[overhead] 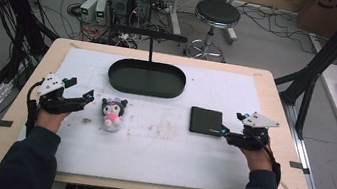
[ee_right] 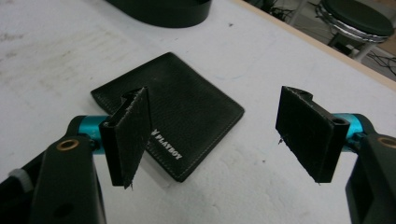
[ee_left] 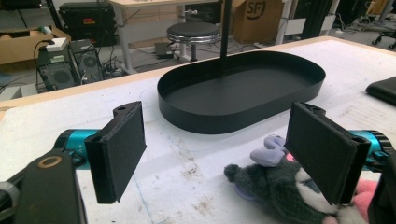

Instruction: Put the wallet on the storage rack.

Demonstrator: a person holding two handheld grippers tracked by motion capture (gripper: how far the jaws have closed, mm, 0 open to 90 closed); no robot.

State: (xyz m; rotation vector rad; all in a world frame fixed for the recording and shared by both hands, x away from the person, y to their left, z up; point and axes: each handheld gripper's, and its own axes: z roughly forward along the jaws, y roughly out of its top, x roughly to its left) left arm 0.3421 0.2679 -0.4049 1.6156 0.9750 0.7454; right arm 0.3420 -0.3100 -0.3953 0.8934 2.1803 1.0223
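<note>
A person sits at a light wooden counter (overhead: 276,105) covered by a scuffed white mat (overhead: 169,145), holding a two-jaw tool in each hand. The left tool (overhead: 80,94) hovers just left of a small plush toy (overhead: 113,112), its jaws spread wide with nothing between them; in the left gripper view the toy (ee_left: 280,191) lies just beyond the jaw on that view's right side, seemingly not yet touched. The right tool (overhead: 230,124) hovers at the near right corner of a flat black wallet (overhead: 206,121), its jaws likewise spread and empty; in the right gripper view the wallet (ee_right: 187,107) lies flat on the mat beneath and beyond the jaws. A black oval tray (overhead: 117,78) stands at the far middle of the mat, well apart from both items, and it holds nothing. Judging by this layout, the work looks barely begun: neither item has been gripped or lifted, and if the tray is the goal, both still have to be picked up and carried there. The plush toy is soft, with dark grey fur, a white face, pale purple ears and a pink front, lying on the mat. The wallet is thin, square and folded shut, of grained black leather with pale stitching and small white lettering near one edge.
</note>
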